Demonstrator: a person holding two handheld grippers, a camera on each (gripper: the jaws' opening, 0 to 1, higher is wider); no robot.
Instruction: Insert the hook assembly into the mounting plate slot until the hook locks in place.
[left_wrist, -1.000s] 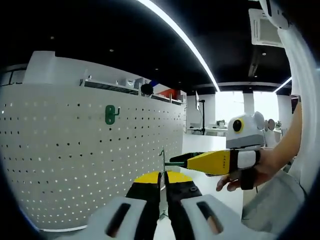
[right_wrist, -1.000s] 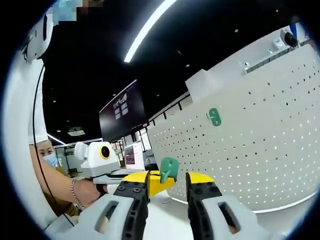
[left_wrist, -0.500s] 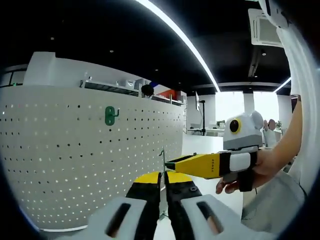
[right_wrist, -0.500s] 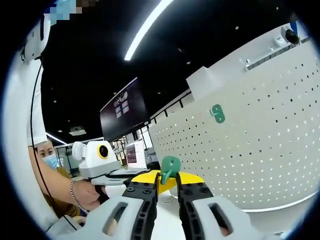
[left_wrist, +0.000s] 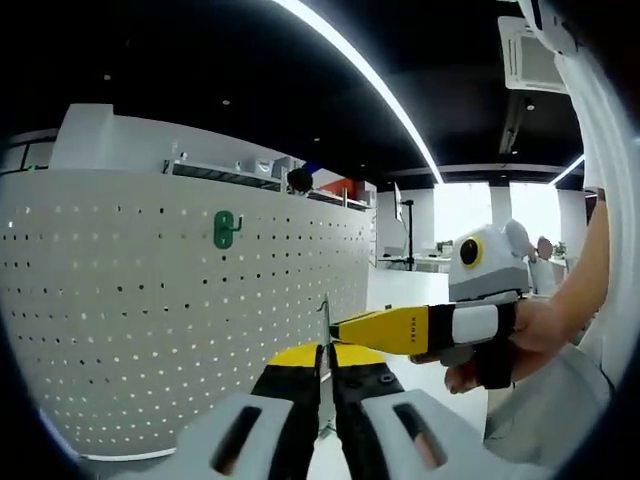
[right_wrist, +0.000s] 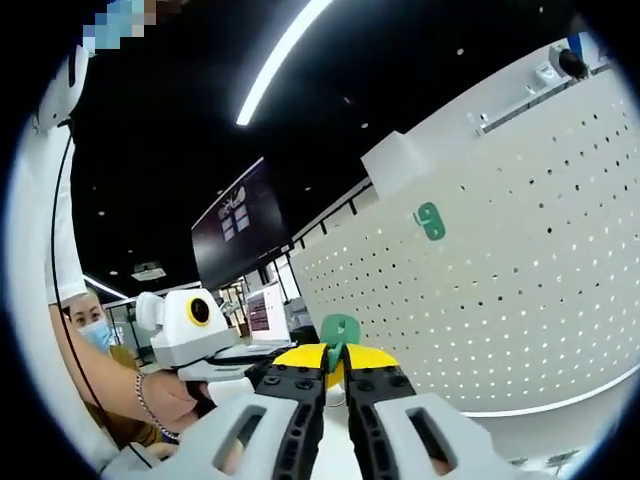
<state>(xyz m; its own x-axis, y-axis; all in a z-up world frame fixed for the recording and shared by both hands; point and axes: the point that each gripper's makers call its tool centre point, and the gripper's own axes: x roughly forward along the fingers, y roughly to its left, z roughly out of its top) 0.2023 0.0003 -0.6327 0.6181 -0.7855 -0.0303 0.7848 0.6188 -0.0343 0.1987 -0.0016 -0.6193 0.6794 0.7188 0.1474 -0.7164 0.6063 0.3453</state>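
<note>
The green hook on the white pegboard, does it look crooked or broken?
Nothing stands out. The green hook sits flat and upright on the pegboard, with no visible damage. It is small in both views, so fine cracks could not be seen.

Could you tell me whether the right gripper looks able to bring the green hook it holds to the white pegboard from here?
Probably yes. The right gripper, shut on a green hook, faces the white pegboard with open space between them. Another green hook already hangs higher up.
</note>
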